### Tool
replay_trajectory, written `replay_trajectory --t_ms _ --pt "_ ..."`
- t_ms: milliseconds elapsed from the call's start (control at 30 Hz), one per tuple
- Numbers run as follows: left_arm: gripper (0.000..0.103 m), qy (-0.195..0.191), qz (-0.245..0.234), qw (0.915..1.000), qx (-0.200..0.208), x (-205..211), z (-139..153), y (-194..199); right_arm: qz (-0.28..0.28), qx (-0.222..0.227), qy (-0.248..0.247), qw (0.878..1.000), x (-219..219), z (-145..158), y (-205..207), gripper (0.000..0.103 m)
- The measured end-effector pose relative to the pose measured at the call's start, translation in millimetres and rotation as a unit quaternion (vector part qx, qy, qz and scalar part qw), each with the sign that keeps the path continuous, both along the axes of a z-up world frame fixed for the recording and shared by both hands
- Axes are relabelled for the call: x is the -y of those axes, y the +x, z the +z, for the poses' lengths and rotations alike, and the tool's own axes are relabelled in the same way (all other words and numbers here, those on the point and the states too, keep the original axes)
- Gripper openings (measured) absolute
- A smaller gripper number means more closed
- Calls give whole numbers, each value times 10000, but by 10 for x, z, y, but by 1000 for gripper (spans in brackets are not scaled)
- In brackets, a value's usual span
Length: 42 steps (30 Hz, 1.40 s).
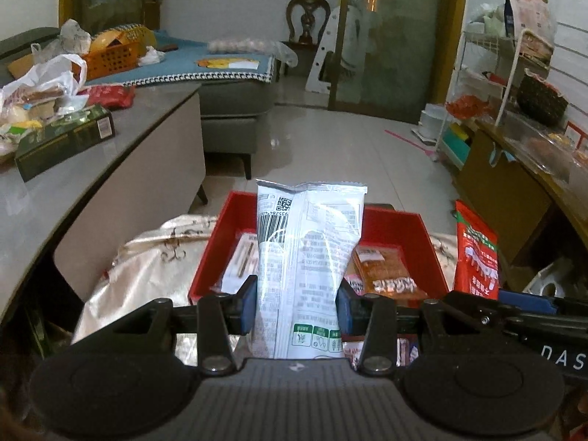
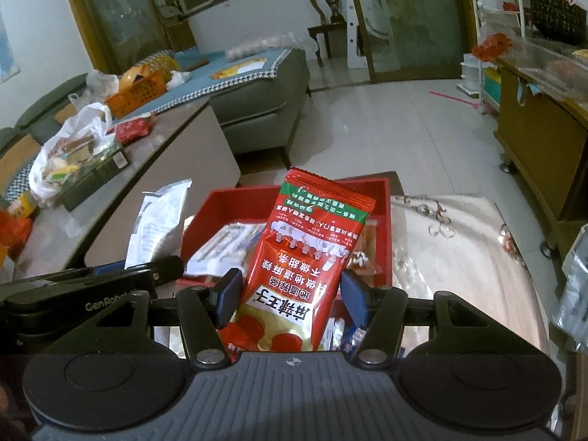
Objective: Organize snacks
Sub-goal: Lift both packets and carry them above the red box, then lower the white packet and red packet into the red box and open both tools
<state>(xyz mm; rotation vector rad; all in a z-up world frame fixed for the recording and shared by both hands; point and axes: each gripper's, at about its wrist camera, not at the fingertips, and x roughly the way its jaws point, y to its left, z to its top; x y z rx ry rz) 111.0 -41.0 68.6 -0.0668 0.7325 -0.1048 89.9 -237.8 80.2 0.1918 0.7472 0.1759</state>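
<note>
My left tool point(image 1: 296, 303) pinches a white plastic snack packet with a barcode point(image 1: 307, 257), held upright over the open red rectangular box point(image 1: 400, 226). My right tool point(image 2: 290, 296) clamps a red foil snack pouch with a green band point(image 2: 312, 253) above that same box, which sits on the pale embroidered cloth point(image 2: 459, 242) and holds an orange packet point(image 1: 384, 266) among others.

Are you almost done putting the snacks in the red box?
Partly. The red box already holds some packets, like an orange one. In hand now: the left gripper is shut on a white packet, and the right gripper is shut on a red packet, both over the box. Left: more snacks sit in a bag on the grey table.
</note>
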Motion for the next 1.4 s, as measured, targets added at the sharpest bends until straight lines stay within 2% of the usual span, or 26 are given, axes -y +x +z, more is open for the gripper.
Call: replay_trajectory --t_ms 333,500,667,767,867,1000,1067,1133,1167,1200,1233,1400 --pt "37 19 69 9999 145 52 38 167 11 137 22 9999 -1 67 140 65" --pt "37 74 101 9999 34 59 -40 242 9 36 -62 10000 2 25 247 63" --pt "37 76 32 9997 -226 33 -160 253 -41 -484 -273 9984 63 -219 222 63" --pt "37 17 -26 9993 -376 -6 -214 255 -214 -1079 -237 9937 117 -532 88 71" --pt "37 -102 -45 9987 -495 -49 -247 259 -191 -1569 -110 9874 64 -808 -28 71" --pt "37 -121 -83 9987 -496 -56 -243 221 62 -1692 -557 9840 -227 -1013 53 85" --pt "37 -56 -139 9987 -487 -66 -257 187 64 -1889 -699 9795 -332 -1111 125 86" --pt "37 -19 -188 9983 -556 -71 -293 180 146 -1829 -1031 9776 -417 -1160 128 85" --pt "37 -20 -193 9981 -592 -79 -309 183 175 -1813 -1045 9777 -428 -1143 122 81" --pt "37 -30 -202 9979 -617 -87 -318 190 192 -1816 -989 9782 -419 -1114 114 69" --pt "37 -42 -226 9976 -646 -83 -326 193 257 -1822 -840 9793 -391 -1077 107 63" --pt "37 -118 -328 9971 -682 -52 -326 182 313 -1820 -562 9812 -309 -976 81 60"
